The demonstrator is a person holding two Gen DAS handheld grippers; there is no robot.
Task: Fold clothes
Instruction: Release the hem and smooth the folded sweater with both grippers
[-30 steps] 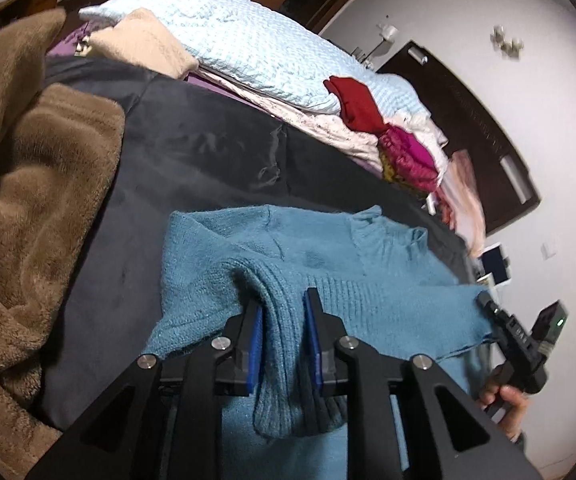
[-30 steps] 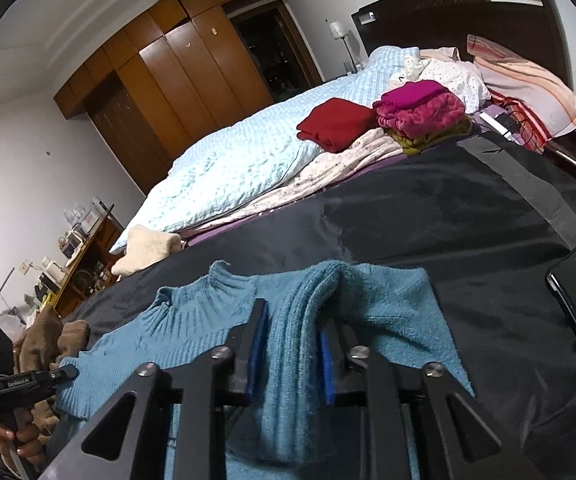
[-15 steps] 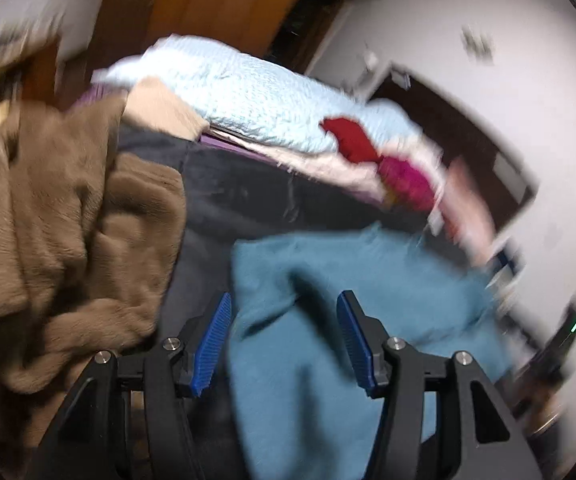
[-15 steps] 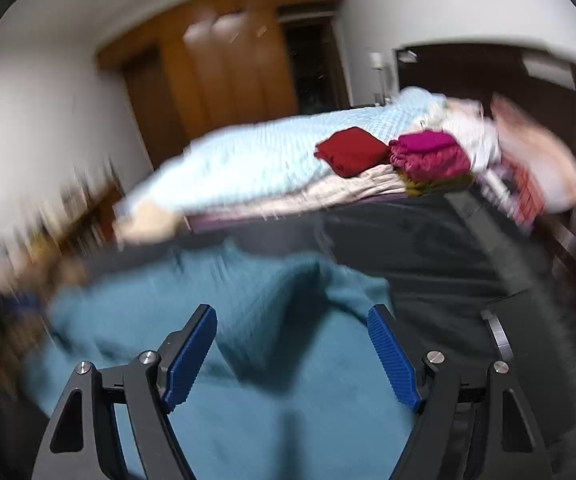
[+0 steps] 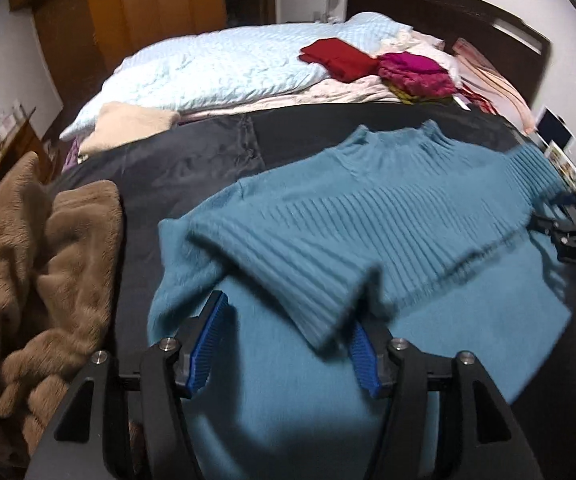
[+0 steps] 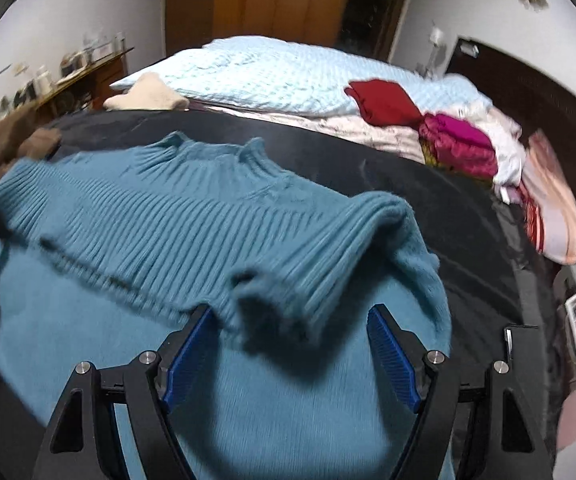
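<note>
Both claws spread wide now: left claw (image 5: 284, 344) and right claw (image 6: 288, 354) each hang empty just over the blue sweater (image 5: 368, 216). A second ago each was pinching a ribbed sleeve; half a second ago the fingers had already parted, so release is done. Sweater lies on the dark sheet (image 5: 192, 160) of the bed, neck toward the far side. Both sleeves are laid across the chest, cuffs (image 6: 272, 296) pointing toward the cameras, hem end nearest. Judgement: sleeve fold complete; body not yet folded in half. Left cuff looks slightly rumpled, motion blur prevents certainty. Brown blanket (image 5: 28, 264) sits just beside the sweater on the left, not touching it; red (image 5: 336, 56) and magenta (image 5: 416, 72) folded clothes rest well apart near the headboard
</note>
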